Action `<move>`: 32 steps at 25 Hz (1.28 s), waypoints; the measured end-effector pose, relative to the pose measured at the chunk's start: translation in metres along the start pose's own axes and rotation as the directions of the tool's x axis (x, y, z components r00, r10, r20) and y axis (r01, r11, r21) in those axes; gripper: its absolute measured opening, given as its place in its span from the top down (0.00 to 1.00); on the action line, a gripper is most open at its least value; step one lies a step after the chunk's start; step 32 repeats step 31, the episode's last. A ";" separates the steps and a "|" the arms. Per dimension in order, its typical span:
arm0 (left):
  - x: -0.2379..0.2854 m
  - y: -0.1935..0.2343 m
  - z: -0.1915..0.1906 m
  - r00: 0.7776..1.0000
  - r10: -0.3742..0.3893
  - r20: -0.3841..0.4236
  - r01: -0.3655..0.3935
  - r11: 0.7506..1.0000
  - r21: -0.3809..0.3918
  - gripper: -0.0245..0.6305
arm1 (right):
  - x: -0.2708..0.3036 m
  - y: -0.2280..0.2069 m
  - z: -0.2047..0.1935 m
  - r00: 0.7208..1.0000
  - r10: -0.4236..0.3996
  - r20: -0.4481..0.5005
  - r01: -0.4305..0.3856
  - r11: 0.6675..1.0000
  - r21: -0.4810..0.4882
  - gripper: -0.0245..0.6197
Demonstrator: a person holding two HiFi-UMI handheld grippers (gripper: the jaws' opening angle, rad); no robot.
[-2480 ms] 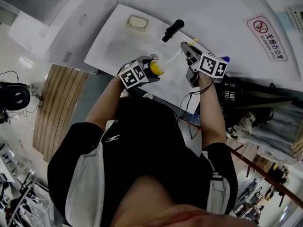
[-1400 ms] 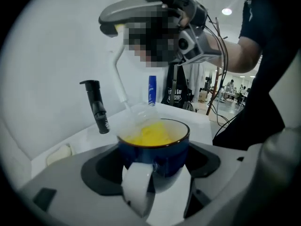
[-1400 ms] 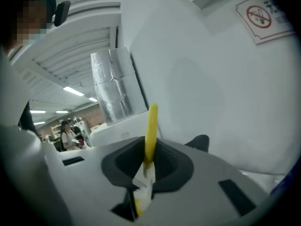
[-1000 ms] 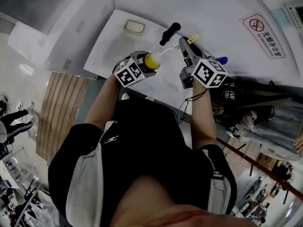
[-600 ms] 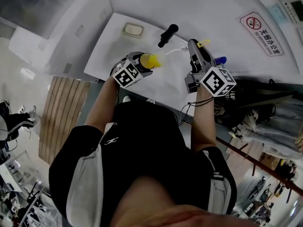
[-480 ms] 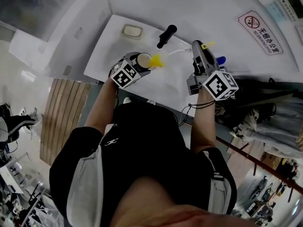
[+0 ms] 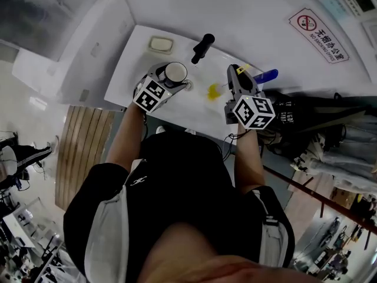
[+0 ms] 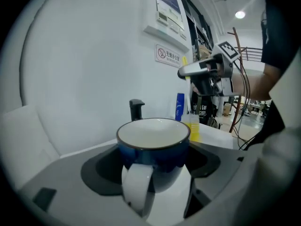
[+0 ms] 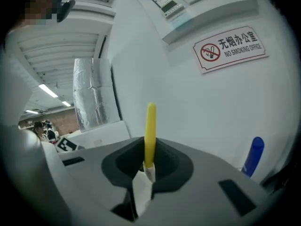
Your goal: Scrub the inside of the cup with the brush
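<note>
The cup (image 7: 175, 73) is blue outside, white inside, with a white handle, and it stands mouth up with nothing in it. My left gripper (image 7: 172, 82) is shut on the cup (image 8: 153, 142), its handle toward the camera. My right gripper (image 7: 233, 75) is shut on the brush, whose yellow head (image 7: 212, 91) hangs outside the cup, to its right and just above the counter. In the left gripper view the yellow head (image 8: 193, 129) shows behind the cup, below the right gripper (image 8: 188, 72). In the right gripper view the yellow handle (image 9: 150, 131) sticks up between the jaws of the right gripper (image 9: 145, 173).
A white counter (image 7: 138, 52) against a white wall. A black tap (image 7: 202, 47) stands beyond the cup, a soap dish (image 7: 160, 43) at the back left, a blue bottle (image 7: 265, 75) right of the right gripper. A no-smoking sign (image 7: 312, 25) hangs on the wall.
The brush head has come out of the cup and moved right and down. The left gripper has turned the cup mouth up and drawn it left.
</note>
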State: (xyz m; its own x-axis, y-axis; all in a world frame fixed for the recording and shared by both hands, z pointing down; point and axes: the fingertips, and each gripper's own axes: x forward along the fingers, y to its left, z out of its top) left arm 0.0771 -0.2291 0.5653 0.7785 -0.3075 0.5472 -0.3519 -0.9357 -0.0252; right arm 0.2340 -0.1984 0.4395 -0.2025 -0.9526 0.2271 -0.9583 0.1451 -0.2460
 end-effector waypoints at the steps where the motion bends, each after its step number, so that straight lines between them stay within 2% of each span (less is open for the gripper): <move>1: -0.001 -0.001 0.006 1.000 0.002 0.016 -0.002 1.000 0.004 0.37 | 0.001 0.000 -0.006 1.000 -0.011 -0.008 0.011 1.000 -0.017 0.89; 5: -0.003 -0.004 0.023 0.998 0.000 0.062 0.000 1.000 0.002 0.37 | 0.006 0.003 -0.027 0.999 -0.033 -0.032 0.031 0.998 -0.058 0.89; 8: -0.001 -0.009 0.026 0.998 -0.006 0.068 0.006 1.000 0.002 0.37 | 0.008 0.008 -0.034 0.999 -0.023 -0.041 0.021 0.998 -0.059 0.89; 20: -0.001 -0.023 0.033 0.995 -0.022 0.099 0.022 1.000 -0.002 0.37 | 0.005 0.013 -0.039 0.999 -0.029 -0.045 0.025 0.997 -0.078 0.89; 26: -0.001 -0.028 0.040 0.990 -0.037 0.136 0.038 0.999 -0.009 0.37 | 0.002 0.009 -0.042 0.998 -0.033 -0.047 0.030 0.997 -0.065 0.89; 32: 0.001 -0.031 0.042 0.990 -0.047 0.132 0.046 0.999 0.007 0.37 | -0.001 0.005 -0.043 0.998 -0.036 -0.048 0.033 0.998 -0.048 0.89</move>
